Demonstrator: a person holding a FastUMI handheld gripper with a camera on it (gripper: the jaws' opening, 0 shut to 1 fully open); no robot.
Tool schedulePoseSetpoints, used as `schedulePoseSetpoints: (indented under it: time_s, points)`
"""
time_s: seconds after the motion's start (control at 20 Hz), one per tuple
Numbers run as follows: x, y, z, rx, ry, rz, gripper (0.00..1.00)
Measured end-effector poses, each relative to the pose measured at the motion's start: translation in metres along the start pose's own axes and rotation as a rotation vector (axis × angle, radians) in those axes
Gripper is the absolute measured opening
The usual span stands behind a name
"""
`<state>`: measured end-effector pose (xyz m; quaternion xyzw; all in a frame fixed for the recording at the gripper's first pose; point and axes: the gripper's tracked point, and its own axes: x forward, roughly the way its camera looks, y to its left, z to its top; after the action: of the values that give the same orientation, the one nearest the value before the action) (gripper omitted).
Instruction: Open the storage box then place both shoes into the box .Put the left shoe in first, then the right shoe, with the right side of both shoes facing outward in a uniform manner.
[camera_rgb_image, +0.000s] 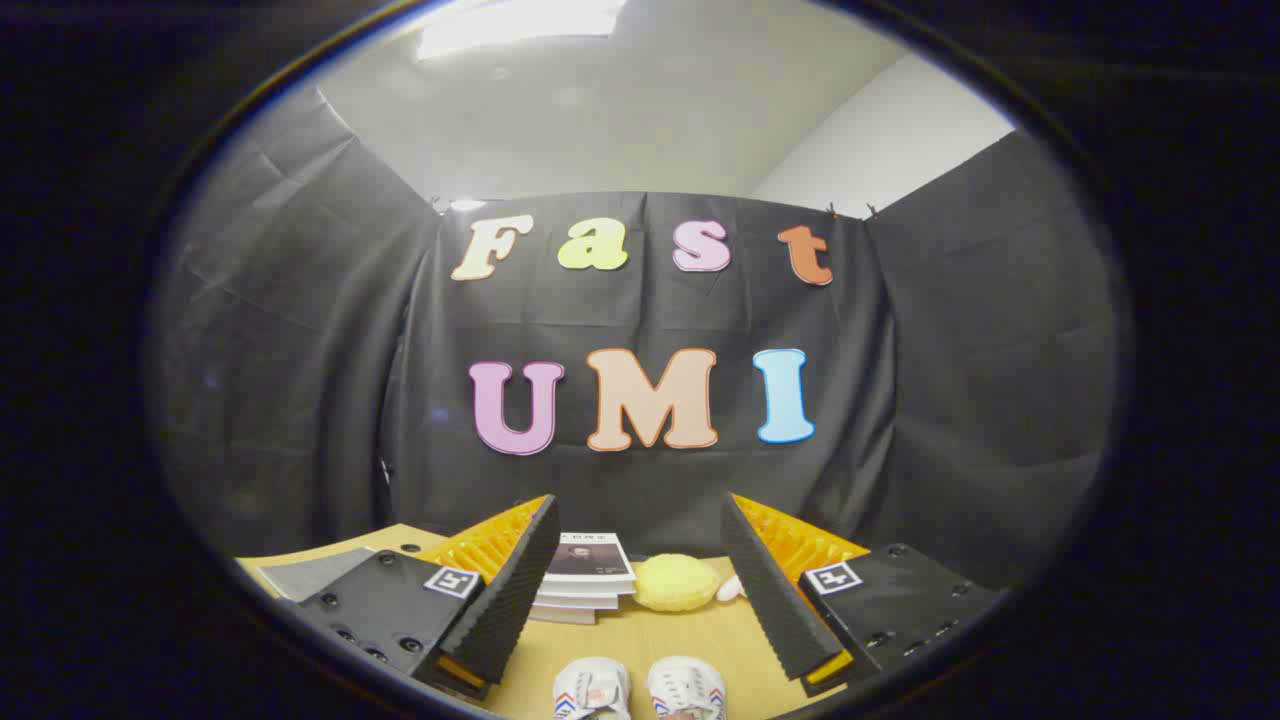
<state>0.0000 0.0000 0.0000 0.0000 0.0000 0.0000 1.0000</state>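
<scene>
We see the gripper (640, 590) with its fingers spread wide apart, holding nothing, above the wooden counter (640, 640). Two white shoes (640, 690) lie side by side at the near edge of the counter, between the fingers; they carry red and blue marks, perhaps a logo, too small to read. Toward the far edge lies one stack of books (585, 580), about three, the cover writing unreadable, and just beside it one round yellow object (675, 583).
</scene>
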Motion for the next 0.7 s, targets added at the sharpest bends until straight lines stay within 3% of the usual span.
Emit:
schedulePoseSetpoints:
  time_s: [0.7]
  points:
    - [0.0012, 0.0067, -0.0042, -0.009, 0.004, 0.015, 1.0]
